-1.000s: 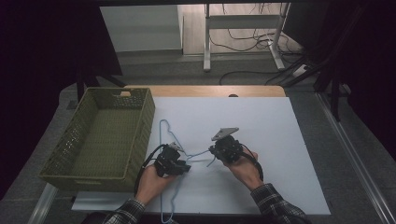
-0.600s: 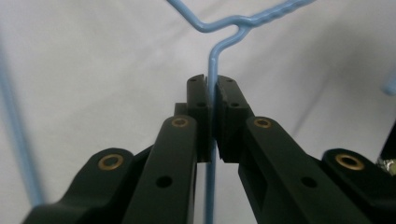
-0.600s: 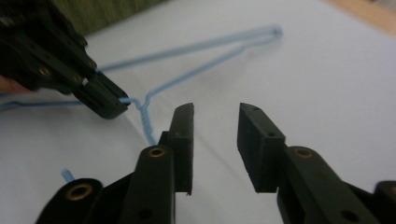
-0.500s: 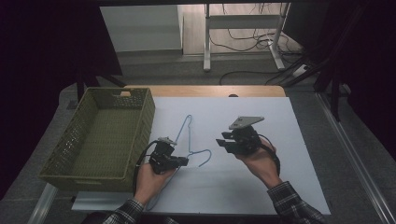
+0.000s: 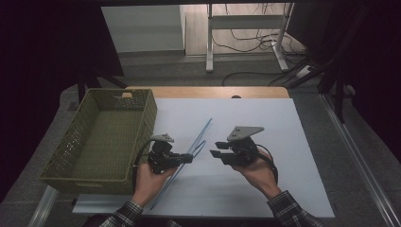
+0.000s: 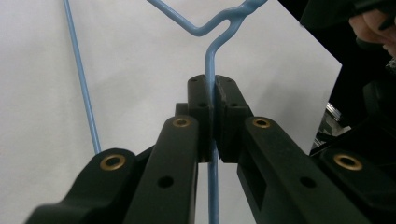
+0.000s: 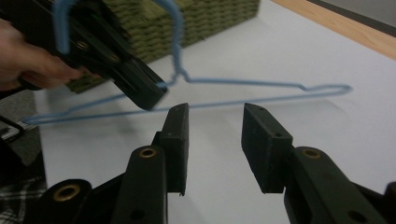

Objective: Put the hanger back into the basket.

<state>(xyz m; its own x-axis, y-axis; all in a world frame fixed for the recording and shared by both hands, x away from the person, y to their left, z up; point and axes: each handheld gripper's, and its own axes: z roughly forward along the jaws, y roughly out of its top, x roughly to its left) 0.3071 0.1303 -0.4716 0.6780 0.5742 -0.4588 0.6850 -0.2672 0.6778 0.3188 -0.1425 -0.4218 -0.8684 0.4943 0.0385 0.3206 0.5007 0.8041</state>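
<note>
High view: your left tool point(image 5: 188, 158) pinches the neck of a blue wire coat hanger point(image 5: 195, 143), just beside the green woven basket point(image 5: 101, 137) at the left of the white surface point(image 5: 265, 123). The hanger stands tilted on edge, its long bar running from near your left sleeve up toward the middle of the surface; held at the neck it is likely to swing little, which suits carrying it to the basket. Your right tool point(image 5: 216, 149) hovers near the hanger's shoulder, apart from the wire.

Left gripper view: the pads point(image 6: 200, 112) of your left tool point(image 6: 212, 100) are pressed together on the hanger's wire point(image 6: 211, 60), just below the bend where the two shoulders meet. The grip looks firm, with the wire centred between the pads.

Right gripper view: your right tool point(image 7: 215, 123) has its jaws partly spread, having just been opening, and nothing lies between them. Beyond them the hanger point(image 7: 261, 88) spans the view, its hook point(image 7: 175, 28) rising beside your left tool point(image 7: 144, 95), with the basket point(image 7: 205, 18) behind. The judgement here is that the hanger now rests with your left hand alone, and that your right hand is free to stand clear.
</note>
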